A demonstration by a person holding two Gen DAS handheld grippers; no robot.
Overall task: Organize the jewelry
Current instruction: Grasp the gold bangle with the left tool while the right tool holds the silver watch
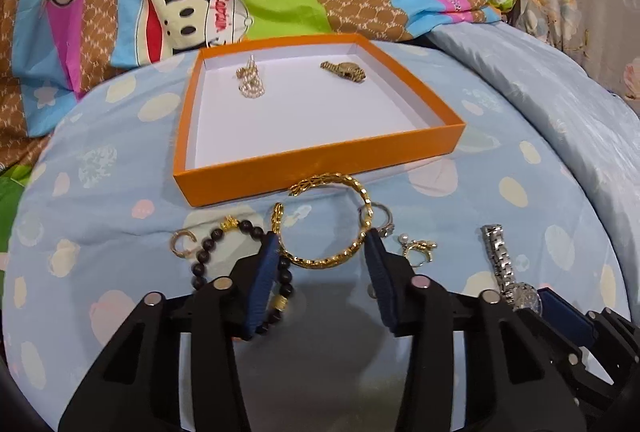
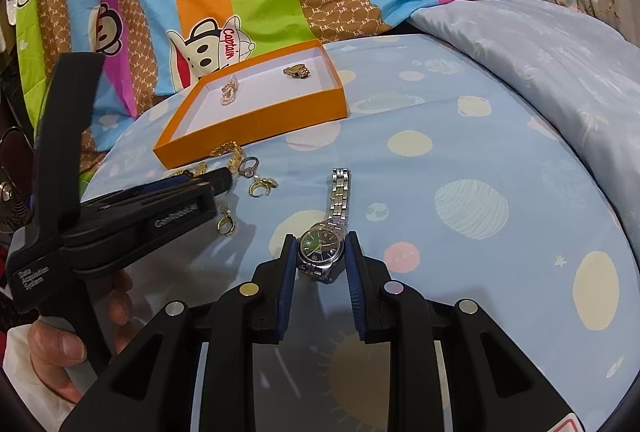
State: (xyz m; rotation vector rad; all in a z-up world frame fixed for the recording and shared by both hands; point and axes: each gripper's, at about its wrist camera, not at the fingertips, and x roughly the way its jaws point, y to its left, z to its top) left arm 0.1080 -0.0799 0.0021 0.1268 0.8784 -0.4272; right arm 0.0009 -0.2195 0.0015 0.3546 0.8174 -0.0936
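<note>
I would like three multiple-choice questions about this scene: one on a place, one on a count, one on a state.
1. Where does the silver watch lie?
A. in the orange box
B. on the blue sheet
C. on the striped pillow

2. How many pieces lie in the orange box?
A. two
B. none
C. five

3. The right gripper is
A. open around the watch face
B. shut on a ring
C. out of view

Answers: 1 B, it rests on the blue sheet; 2 A, a pearl piece and a gold watch; 3 A, gaps show beside the watch.
</note>
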